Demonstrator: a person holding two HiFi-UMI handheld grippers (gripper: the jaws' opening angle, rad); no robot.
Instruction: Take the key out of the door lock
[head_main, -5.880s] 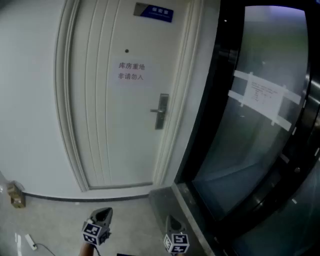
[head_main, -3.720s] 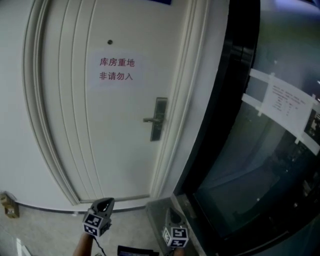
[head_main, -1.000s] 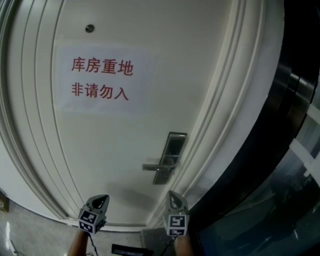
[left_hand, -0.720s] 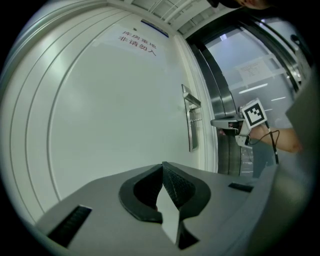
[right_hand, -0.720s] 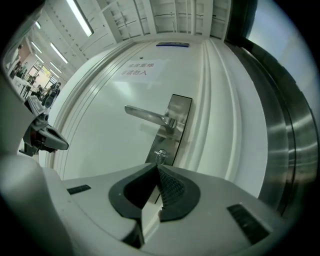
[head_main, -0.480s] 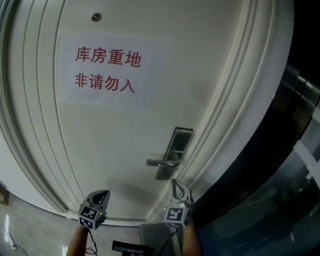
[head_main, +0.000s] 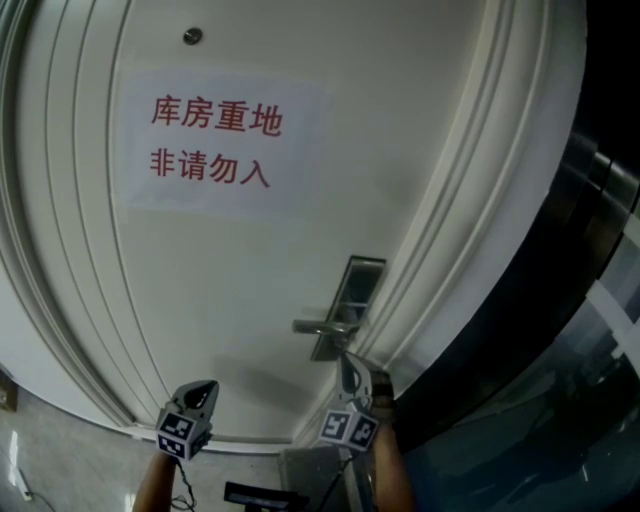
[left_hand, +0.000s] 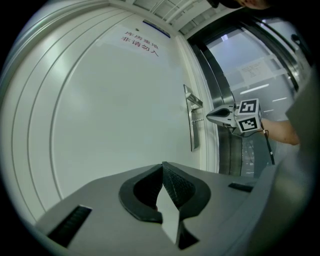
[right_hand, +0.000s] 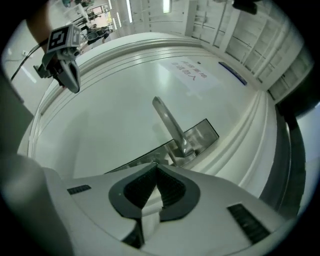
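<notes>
A steel lock plate (head_main: 352, 300) with a lever handle (head_main: 318, 326) sits on the white door (head_main: 230, 290). My right gripper (head_main: 347, 360) is shut and empty, its tips just under the plate's lower end. In the right gripper view its jaws (right_hand: 156, 165) point at the plate (right_hand: 200, 136) below the handle (right_hand: 170, 122). A small metal stub (right_hand: 170, 158) stands there, seemingly the key, too small to be sure. My left gripper (head_main: 206, 386) hangs lower left, shut on nothing, away from the lock. It faces the door (left_hand: 100, 110) with jaws (left_hand: 162, 166) closed.
A paper notice with red characters (head_main: 215, 145) is stuck on the door above the handle. The door frame mouldings (head_main: 470, 250) and a dark glass panel (head_main: 590, 330) run down the right side. Grey floor (head_main: 60, 470) shows at the lower left.
The view closed in on the door over the last seconds. In the last half second my right gripper rose a little toward the lock plate and tilted; the left stayed put.
</notes>
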